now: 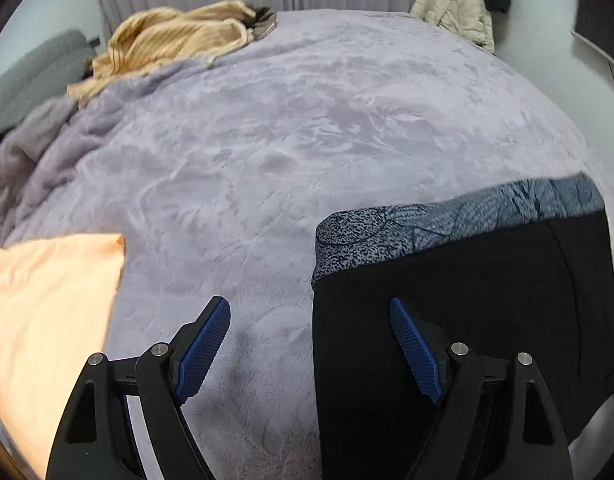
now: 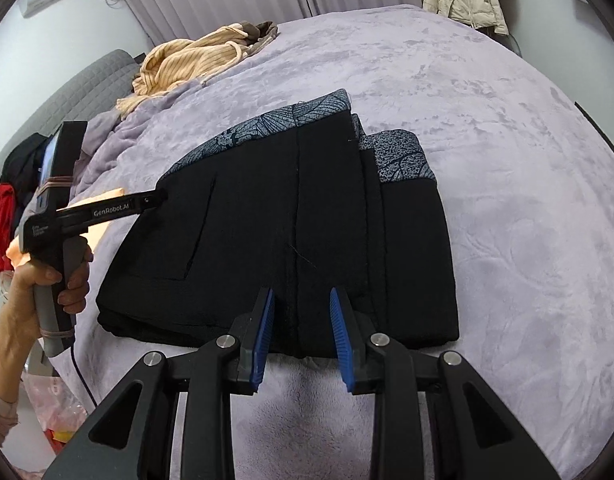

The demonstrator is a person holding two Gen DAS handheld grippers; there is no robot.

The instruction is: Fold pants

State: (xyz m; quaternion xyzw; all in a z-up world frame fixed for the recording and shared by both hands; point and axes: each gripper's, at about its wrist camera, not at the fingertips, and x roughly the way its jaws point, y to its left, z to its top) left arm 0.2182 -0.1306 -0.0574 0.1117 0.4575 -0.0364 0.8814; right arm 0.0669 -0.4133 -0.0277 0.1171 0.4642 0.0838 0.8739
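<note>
Evenly, softly lit, fairly bright, without glare. Faint shadows only. Heavily fisheye-bent, with dark vignette in the corners. Motion-smeared toward left-wrist edges; sharper on the right. Black cloth nearly detailless.

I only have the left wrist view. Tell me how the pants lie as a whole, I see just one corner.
Observer: The right wrist view shows the black pants folded into a compact stack on the purple blanket, patterned waistband at the far end.
Operator: Report the right gripper.
Observer: The right gripper is open, at the stack's near edge; whether it touches the fabric is unclear.
Operator: Say where my gripper sits from outside.
Observer: The left gripper is at the stack's left far corner, held by a hand. Your own view shows it open.
</note>
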